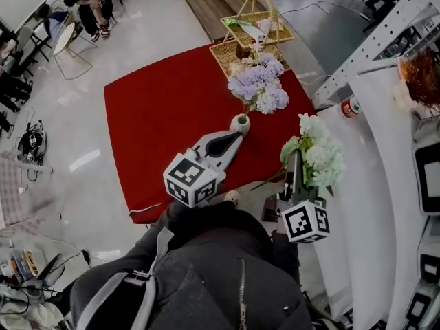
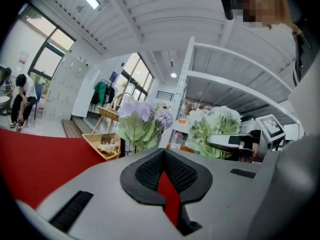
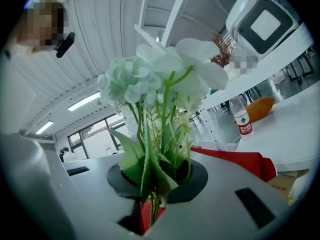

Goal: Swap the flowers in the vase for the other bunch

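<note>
A bunch of purple hydrangeas [image 1: 260,82] stands in a small white vase [image 1: 240,123] on the red table [image 1: 158,122]. My left gripper [image 1: 237,135] points at the vase with its tips just short of it, shut and holding nothing. In the left gripper view the purple flowers [image 2: 142,121] rise beyond the shut jaws. My right gripper [image 1: 293,176] is off the table's right edge, shut on the stems of a white flower bunch [image 1: 317,153]. The right gripper view shows the white blooms [image 3: 155,84] upright, their green stems pinched between the jaws.
Two wicker baskets [image 1: 251,33] sit at the table's far edge behind the vase. A white shelf unit [image 1: 371,157] runs along the right, with a water bottle [image 1: 350,107] on it. A white metal frame [image 1: 375,43] slants above. People sit at the far left [image 1: 86,2].
</note>
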